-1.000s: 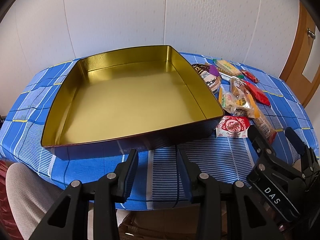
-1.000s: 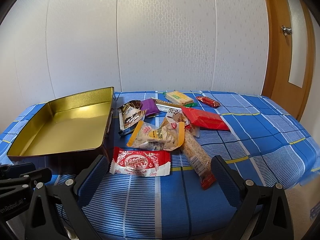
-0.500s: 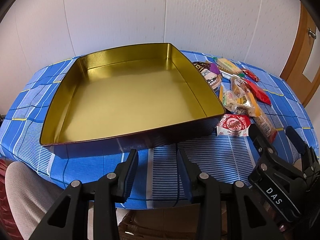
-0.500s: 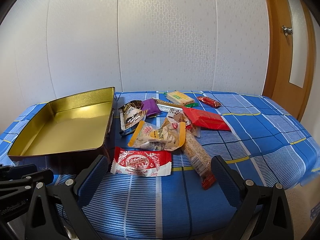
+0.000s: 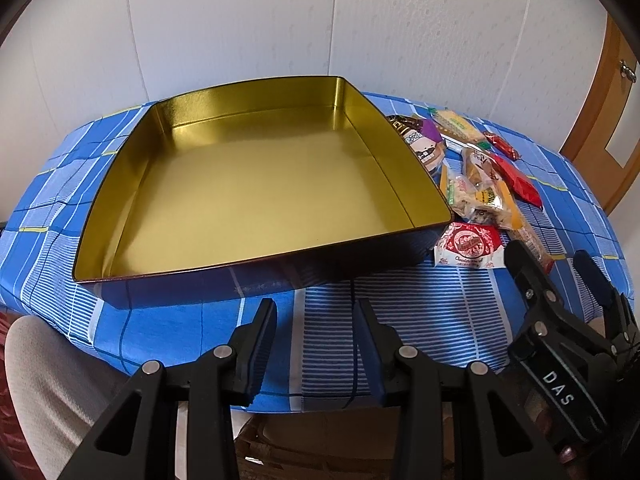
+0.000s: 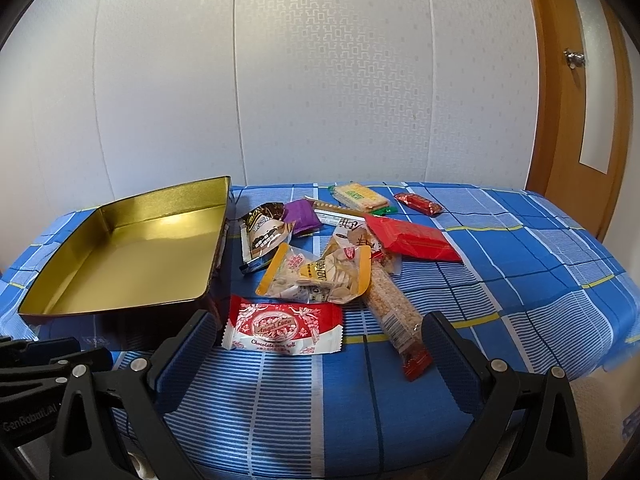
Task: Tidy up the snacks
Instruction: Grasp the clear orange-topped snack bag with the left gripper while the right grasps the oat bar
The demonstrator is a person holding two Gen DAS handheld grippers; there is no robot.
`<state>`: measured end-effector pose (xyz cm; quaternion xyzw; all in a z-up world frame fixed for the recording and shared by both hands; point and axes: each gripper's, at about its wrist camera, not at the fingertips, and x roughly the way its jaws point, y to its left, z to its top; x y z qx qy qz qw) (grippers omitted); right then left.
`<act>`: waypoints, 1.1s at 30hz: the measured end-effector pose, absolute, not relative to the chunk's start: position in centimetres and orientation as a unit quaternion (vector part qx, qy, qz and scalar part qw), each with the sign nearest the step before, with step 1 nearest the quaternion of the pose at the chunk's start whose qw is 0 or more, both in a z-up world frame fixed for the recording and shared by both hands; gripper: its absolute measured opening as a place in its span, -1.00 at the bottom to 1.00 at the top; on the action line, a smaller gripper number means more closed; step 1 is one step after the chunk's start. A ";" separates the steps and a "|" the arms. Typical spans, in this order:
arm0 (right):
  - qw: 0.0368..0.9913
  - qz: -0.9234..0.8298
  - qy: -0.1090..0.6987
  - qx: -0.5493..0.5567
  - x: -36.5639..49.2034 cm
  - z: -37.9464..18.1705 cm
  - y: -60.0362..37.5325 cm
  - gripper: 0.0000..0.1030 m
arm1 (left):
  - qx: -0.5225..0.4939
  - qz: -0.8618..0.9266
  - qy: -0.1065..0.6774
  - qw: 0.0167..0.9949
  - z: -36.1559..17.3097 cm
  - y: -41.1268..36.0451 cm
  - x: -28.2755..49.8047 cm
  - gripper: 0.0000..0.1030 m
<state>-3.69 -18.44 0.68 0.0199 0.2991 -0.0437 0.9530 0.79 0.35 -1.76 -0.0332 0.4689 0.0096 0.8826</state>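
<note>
An empty gold tin [image 5: 256,184] sits on the blue checked tablecloth; it also shows in the right wrist view [image 6: 132,252]. Several wrapped snacks lie to its right. Nearest is a red and white chocolate roll packet [image 6: 282,326], also in the left wrist view [image 5: 468,246]. Behind it lie a yellow-edged clear bag [image 6: 320,276], a long grain bar [image 6: 394,320] and a red pack [image 6: 412,238]. My left gripper [image 5: 316,316] is open and empty, at the table's front edge before the tin. My right gripper [image 6: 316,340] is wide open and empty, just short of the chocolate roll.
Further back lie a dark foil pack [image 6: 264,232], a purple packet [image 6: 302,216], a yellow biscuit pack [image 6: 360,196] and a small red bar [image 6: 418,203]. A white panelled wall stands behind the table. A wooden door [image 6: 580,92] is at the right.
Both grippers have crept slightly forward toward the table. Their jaw openings are unchanged and no snack has moved.
</note>
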 end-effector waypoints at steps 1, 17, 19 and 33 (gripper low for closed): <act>0.953 -0.045 0.298 0.021 -3.7 0.8 -18.6 1.00 | -0.035 0.009 0.470 0.882 -1.8 0.4 0.8 -0.22; 0.922 -0.057 0.357 0.136 0.3 0.9 -29.1 1.00 | -0.070 -0.116 0.437 0.889 -0.9 -1.0 -0.4 -0.22; 0.917 -0.030 0.374 0.134 1.3 0.5 -29.2 0.91 | -0.056 -0.115 0.443 0.887 -1.0 -1.6 -0.4 -0.22; 0.885 0.010 0.458 0.084 5.1 -3.1 -27.1 0.07 | -0.049 -0.165 0.477 0.862 -2.4 -2.7 0.0 -0.22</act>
